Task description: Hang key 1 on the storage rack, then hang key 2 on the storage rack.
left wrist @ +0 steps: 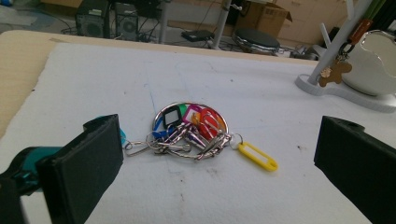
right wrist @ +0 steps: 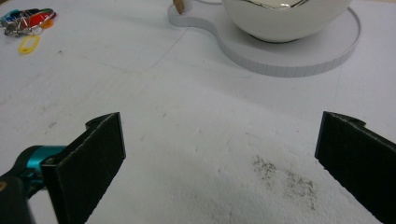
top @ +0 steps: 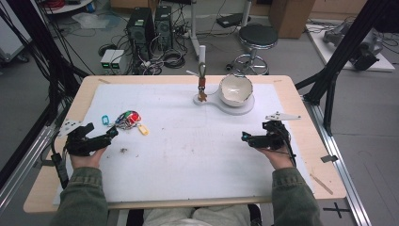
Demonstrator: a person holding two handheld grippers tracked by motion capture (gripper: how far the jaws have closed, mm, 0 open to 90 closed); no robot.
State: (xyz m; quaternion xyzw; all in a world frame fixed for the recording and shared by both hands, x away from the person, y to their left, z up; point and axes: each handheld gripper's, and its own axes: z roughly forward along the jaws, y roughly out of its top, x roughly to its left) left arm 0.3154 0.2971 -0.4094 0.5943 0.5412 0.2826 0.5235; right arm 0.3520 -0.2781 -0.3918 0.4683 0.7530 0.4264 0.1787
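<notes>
A bunch of key rings with coloured tags (top: 128,119) lies on the white mat at the left; a yellow tag (left wrist: 258,157) sticks out to its right and a blue tag (top: 105,120) to its left. My left gripper (top: 112,133) rests just short of the bunch, jaws wide open and holding nothing, with the bunch (left wrist: 189,128) straight ahead between them. My right gripper (top: 245,138) sits at the right of the mat, open over bare mat. A white bowl (top: 235,89) sits on a white stand base (right wrist: 289,63). The stand's post (top: 202,63) carries a hanging brown tag (left wrist: 334,73).
The wooden table (top: 306,122) carries the white mat (top: 188,146). A dark smudge (right wrist: 285,177) marks the mat by the right gripper. Behind the table stand a stool (top: 258,37), computer towers (top: 141,28) and floor cables. Black frame posts (top: 348,47) flank the table.
</notes>
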